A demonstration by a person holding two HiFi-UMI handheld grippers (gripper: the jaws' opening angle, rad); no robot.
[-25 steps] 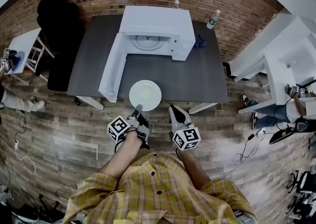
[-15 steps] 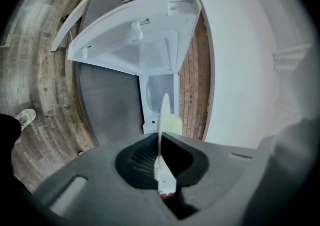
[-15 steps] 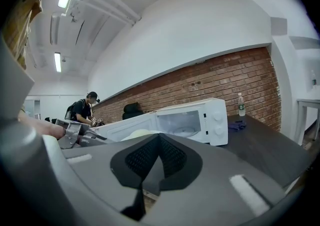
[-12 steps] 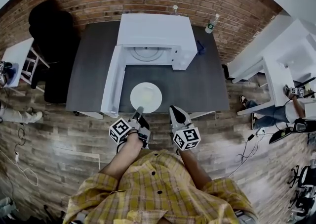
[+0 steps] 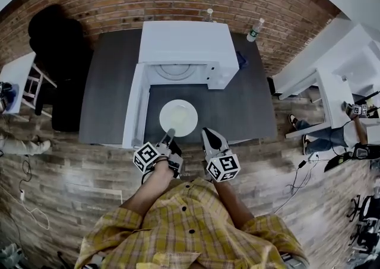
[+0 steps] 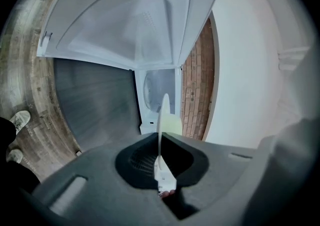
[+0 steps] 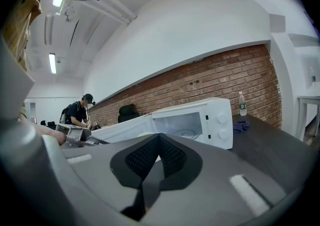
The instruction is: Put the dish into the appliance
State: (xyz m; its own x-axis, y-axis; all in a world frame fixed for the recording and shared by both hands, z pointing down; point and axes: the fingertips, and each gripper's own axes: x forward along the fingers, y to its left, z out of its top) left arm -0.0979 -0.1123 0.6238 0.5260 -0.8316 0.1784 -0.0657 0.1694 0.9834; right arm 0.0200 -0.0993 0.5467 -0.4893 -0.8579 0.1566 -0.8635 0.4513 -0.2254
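The dish, a white plate [image 5: 178, 117], hangs level over the dark table [image 5: 249, 104] in front of the white microwave [image 5: 184, 39]. The microwave's door [image 5: 135, 107] stands swung open to the left, and the glass turntable shows inside. My left gripper [image 5: 171, 133] is shut on the plate's near rim. In the left gripper view the plate [image 6: 163, 115] appears edge-on between the shut jaws of the left gripper [image 6: 160, 140], with the microwave cavity [image 6: 156, 88] straight ahead. My right gripper [image 5: 206, 135] is beside it, shut and holding nothing; in the right gripper view the right gripper [image 7: 159, 138] faces the microwave [image 7: 200, 120].
Two water bottles [image 5: 256, 24] [image 5: 209, 12] stand at the back of the table by the brick wall. A blue cloth [image 5: 240, 59] lies right of the microwave. A black chair [image 5: 59, 36] is at the left, white desks [image 5: 332, 78] at the right. A person [image 7: 77, 113] sits far left.
Both grippers and the plate have moved forward toward the microwave. The plate now sits over the table between the open door and the cavity, no longer at the table's front edge.
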